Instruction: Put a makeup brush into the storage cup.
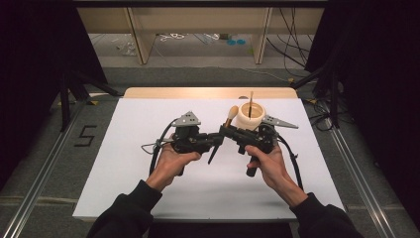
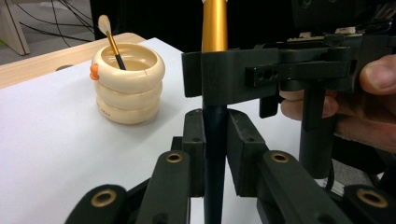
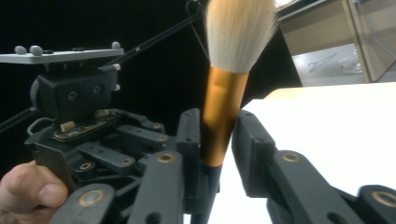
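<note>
The left gripper (image 1: pixel 216 140) has its jaws drawn narrow and pressed on the black handle of a makeup brush (image 2: pixel 215 140); in the left gripper view the two pads sit flat against either side of that dark shaft, which stands upright between them. The right gripper (image 1: pixel 229 130) meets it from the other side, jaws likewise narrow: in the right gripper view its pads (image 3: pixel 191 135) flank the gold ferrule just under the white bristle head, the left pad plainly against the metal, the right one at most a sliver off (the angle does not let me say whether it touches). From the left gripper view the right gripper's black jaw block wraps the brush right where gold meets black, above the left gripper's own hold. So the brush stands between the two grippers, in the middle of the white table (image 1: pixel 124 163), its bristles up and tilted slightly toward the far side in the high view. Just behind the right gripper stands a cream ringed holder (image 1: pixel 249 116) with an orange spot on its side, and a second, thinner brush (image 2: pixel 112 41) leans inside it, pale tip up. The person's hands (image 1: pixel 171 161) wrap both gripper handles, dark sleeves at the near edge.
</note>
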Tool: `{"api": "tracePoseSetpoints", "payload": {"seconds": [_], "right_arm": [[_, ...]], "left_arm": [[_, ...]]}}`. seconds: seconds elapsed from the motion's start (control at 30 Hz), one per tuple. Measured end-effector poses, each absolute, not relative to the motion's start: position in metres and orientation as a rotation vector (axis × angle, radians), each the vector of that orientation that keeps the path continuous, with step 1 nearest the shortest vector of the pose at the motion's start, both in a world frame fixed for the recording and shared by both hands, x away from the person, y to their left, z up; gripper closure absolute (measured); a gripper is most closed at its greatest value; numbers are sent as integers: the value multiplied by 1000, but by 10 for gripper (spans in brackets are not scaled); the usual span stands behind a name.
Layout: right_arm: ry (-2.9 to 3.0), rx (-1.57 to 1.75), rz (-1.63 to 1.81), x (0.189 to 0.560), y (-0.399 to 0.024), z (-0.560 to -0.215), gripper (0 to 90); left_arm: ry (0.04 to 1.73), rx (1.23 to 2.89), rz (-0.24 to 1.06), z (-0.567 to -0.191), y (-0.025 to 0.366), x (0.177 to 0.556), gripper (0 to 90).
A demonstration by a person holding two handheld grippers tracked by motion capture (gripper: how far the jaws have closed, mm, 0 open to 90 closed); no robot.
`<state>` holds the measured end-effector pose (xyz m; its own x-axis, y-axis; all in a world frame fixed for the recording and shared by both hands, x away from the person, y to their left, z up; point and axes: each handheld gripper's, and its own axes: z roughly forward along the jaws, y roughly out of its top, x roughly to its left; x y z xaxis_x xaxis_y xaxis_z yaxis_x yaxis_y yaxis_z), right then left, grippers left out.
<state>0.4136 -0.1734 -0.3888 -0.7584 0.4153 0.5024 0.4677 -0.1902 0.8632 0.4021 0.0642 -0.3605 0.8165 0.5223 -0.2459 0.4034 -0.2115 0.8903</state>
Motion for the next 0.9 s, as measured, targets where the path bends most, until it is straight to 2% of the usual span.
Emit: {"api": "tracePoseSetpoints", "payload": {"seconds": [0.53, 0.6, 0.7, 0.73, 0.77, 0.9], "right_arm": [[-1926, -1069, -2147, 413, -173, -386, 775], [-1938, -1066, -2157, 413, -173, -385, 775], [-1948, -1065, -2161, 413, -175, -384, 775], [-1953, -1068, -2167, 414, -175, -384, 775], [-1954, -1067, -2169, 414, -176, -383, 775], [-1990, -1041, -2179, 414, -178, -380, 775]], "left_arm": [[688, 1803, 124, -359, 64, 402, 772], [692, 1791, 126, -358, 65, 401, 690], [689, 1806, 122, -357, 64, 399, 625], [689, 1818, 136, -357, 64, 398, 601], [608, 1870, 244, -357, 68, 405, 585], [624, 1916, 245, -361, 66, 397, 515]]}}
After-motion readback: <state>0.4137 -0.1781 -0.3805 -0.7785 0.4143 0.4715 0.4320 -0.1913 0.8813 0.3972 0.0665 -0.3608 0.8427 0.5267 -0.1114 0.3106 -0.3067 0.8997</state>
